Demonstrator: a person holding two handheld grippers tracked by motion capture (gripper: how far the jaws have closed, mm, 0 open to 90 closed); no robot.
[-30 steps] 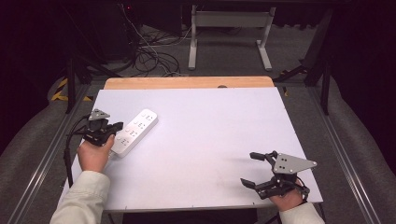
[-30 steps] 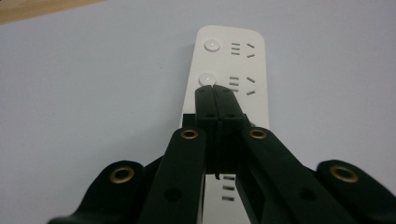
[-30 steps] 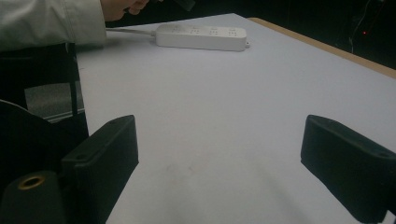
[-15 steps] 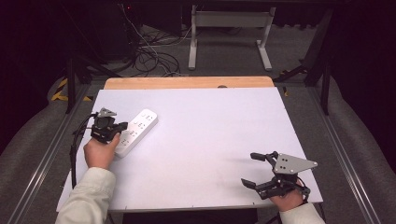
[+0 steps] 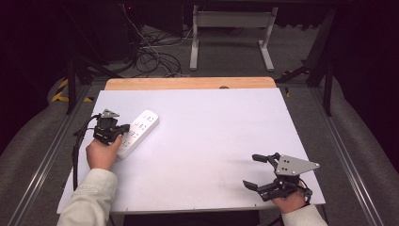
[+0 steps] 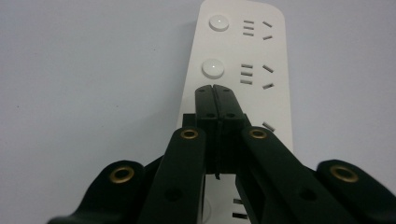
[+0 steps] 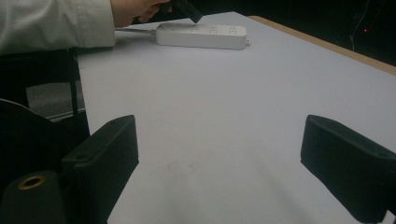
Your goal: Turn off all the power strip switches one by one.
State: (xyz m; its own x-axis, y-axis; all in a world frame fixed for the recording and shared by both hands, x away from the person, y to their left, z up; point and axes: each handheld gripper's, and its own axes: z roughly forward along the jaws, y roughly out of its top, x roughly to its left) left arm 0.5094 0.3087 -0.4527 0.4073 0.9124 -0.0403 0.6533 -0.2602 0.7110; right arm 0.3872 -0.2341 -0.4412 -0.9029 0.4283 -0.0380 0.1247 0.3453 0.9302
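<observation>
A white power strip (image 5: 140, 127) lies slantwise on the left part of the white tabletop (image 5: 211, 136). In the left gripper view the power strip (image 6: 236, 46) shows round buttons beside its sockets. My left gripper (image 5: 122, 129) is shut with nothing between its jaws. Its joined tips (image 6: 215, 88) hang over the strip just below the second round button; I cannot tell whether they touch it. My right gripper (image 5: 249, 171) stands open near the table's front right corner, its jaws (image 7: 219, 149) wide apart over bare tabletop. From there the strip (image 7: 201, 36) and the left gripper (image 7: 187, 9) show far off.
A wooden edge (image 5: 188, 83) borders the table's far side. Beyond it, cables (image 5: 150, 56) lie on the floor beside a metal stand's legs (image 5: 230, 37). Metal rails (image 5: 348, 155) run along both sides of the table. A pale sleeve (image 7: 51, 23) reaches in at the left.
The left hand has shifted a little to the right and forward, bringing the shut jaws over the power strip. The right gripper has not moved.
</observation>
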